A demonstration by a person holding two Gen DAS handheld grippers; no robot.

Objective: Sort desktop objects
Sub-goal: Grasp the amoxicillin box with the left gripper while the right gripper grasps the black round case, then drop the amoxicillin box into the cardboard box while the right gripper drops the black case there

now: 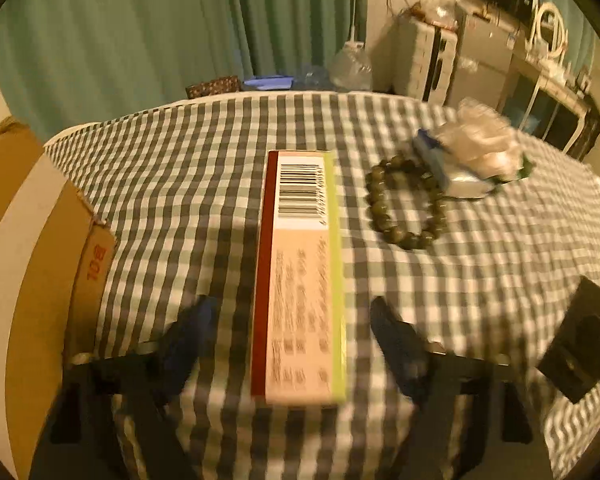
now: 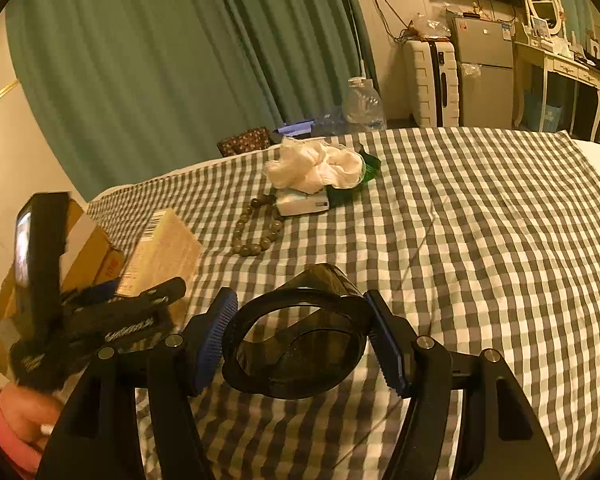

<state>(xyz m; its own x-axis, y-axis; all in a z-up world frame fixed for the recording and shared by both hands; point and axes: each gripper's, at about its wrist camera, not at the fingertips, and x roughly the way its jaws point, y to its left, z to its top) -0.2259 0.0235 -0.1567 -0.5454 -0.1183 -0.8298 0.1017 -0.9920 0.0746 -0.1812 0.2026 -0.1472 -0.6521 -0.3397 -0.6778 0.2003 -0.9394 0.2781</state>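
Nearest the right wrist camera, a dark translucent plastic cup [image 2: 300, 344] is clamped on its side between the blue ribbed pads [image 2: 216, 336] of the right gripper [image 2: 300, 340], raised over the grey-and-white checked tablecloth [image 2: 480, 240]. Left gripper [image 1: 292, 344]: jaws apart, a long flat cardboard box with barcode, red edge and green edge [image 1: 300, 276] is seen between the fingers with gaps on both sides, unpressed. Box lies on the cloth beside a brown corrugated carton [image 1: 28, 264], its contents not visible. Further along the cloth are listed a bracelet of round olive-brown beads [image 2: 256, 228], touching a small white rectangular pack [image 2: 302, 204], which is overlain by a crumpled white cloth [image 2: 316, 166]. Green curtain [image 2: 160, 60] behind.
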